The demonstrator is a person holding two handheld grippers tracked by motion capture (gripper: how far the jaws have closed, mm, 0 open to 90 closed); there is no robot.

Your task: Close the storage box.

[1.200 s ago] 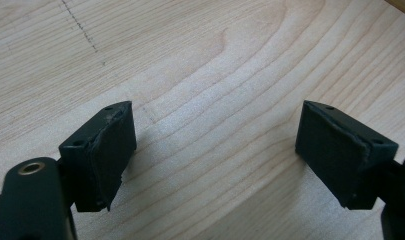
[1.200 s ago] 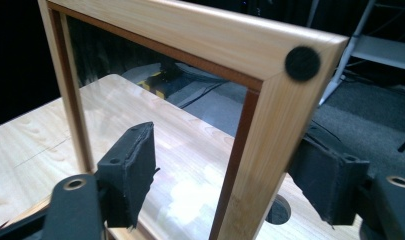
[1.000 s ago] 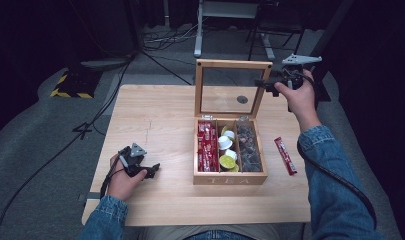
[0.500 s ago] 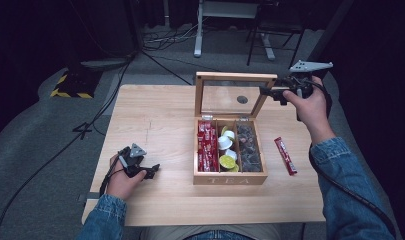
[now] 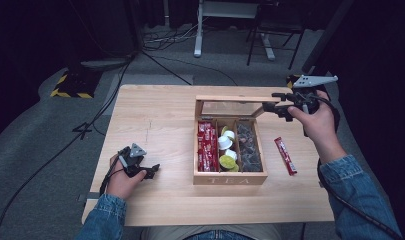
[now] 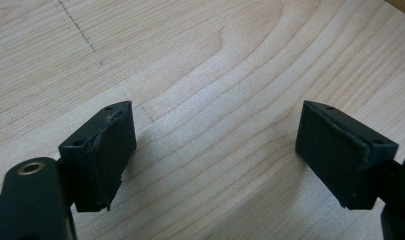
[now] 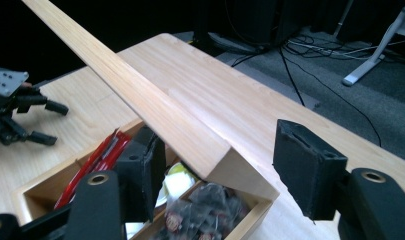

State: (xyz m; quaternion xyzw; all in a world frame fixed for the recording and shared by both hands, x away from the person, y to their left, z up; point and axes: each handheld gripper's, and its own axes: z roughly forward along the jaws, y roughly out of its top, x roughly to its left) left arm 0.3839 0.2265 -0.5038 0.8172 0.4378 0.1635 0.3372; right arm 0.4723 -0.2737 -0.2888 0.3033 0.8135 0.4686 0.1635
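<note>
- Tea box serves as the landmark, a wooden box marked TEA standing on the pale wooden table, its three compartments running front to back.
- Left gripper rests on the table well to the left of the tea box, held low in the person's left hand; in the left gripper view its jaws stand wide apart over bare wood, nothing between them.
- Red sachets fill the left compartment of the tea box; white and yellow-green capsules sit in the middle one; dark wrapped pieces lie in the right one.
- Lid of the tea box, a wooden frame with a clear pane, stands raised and tilted at the box's far edge.
- Right gripper sits at the lid's right-hand corner, above the tea box's far right; in the right gripper view the lid's corner lies between the jaws, which have just been opening a little; the right pad stands clear of the wood, and whether the left pad touches I cannot tell.
- Single red sachet lies on the table just to the right of the tea box.
</note>
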